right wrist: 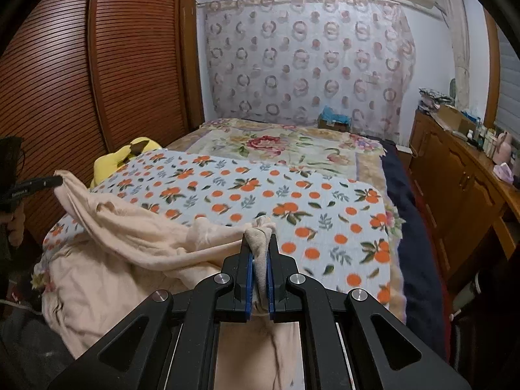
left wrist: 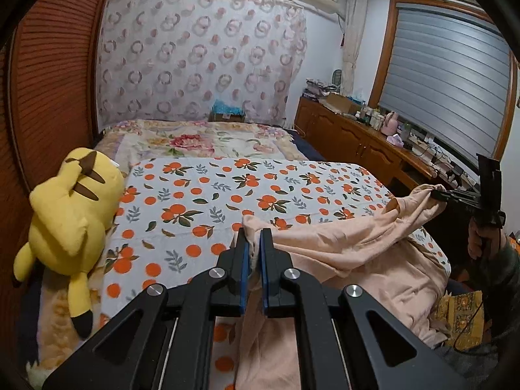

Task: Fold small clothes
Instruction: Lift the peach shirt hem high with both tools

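— On the near end of the bed, what is being held?

— A peach garment (left wrist: 341, 247) is gripped at two places. The left gripper (left wrist: 255, 243) is clamped on one bunched edge, and the right gripper (right wrist: 260, 250) is clamped on another, with cloth pinched between the blue pads (right wrist: 249, 269) of each.

— Where is the rest of it?

— Between the two grips the fabric is raised and sags; the remainder is heaped on the orange-print sheet (left wrist: 208, 195) and hangs over the near edge of the bed.

— How much folding can be judged done?

— None, as far as can be seen. No flat layer or clean crease is shown; the cloth is crumpled and unspread. Spreading it flat on the sheet and every fold are judged to remain.

— Is anything in the way?

— A yellow plush toy (left wrist: 71, 214) is lying beside the sheet, apart from the garment.
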Demonstrator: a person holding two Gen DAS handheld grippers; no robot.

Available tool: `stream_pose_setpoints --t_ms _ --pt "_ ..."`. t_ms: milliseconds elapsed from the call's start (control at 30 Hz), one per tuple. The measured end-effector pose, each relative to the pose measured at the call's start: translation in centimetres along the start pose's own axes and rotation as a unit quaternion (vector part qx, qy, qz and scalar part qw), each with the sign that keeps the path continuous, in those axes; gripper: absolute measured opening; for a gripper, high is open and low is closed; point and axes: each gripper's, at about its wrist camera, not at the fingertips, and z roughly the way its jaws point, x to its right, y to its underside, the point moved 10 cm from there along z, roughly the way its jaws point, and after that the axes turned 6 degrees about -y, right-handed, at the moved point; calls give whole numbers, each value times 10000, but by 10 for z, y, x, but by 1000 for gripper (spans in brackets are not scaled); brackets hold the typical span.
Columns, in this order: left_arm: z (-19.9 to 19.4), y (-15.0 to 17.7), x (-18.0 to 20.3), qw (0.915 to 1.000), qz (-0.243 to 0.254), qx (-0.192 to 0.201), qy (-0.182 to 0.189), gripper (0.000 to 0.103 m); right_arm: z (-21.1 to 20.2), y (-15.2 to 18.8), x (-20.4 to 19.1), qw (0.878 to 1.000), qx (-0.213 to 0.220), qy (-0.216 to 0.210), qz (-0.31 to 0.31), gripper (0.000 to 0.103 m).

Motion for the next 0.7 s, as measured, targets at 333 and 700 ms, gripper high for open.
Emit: stream_pose_setpoints --t_ms 333,700 --pt "-33 24 -6 9999 -46 10 -90 7 -49 6 -26 9996 -207 3 -192 6" --pt "9 65 -22 9966 -49 -743 -367 30 -17 30 -20 9957 -925 -35 -54 12"
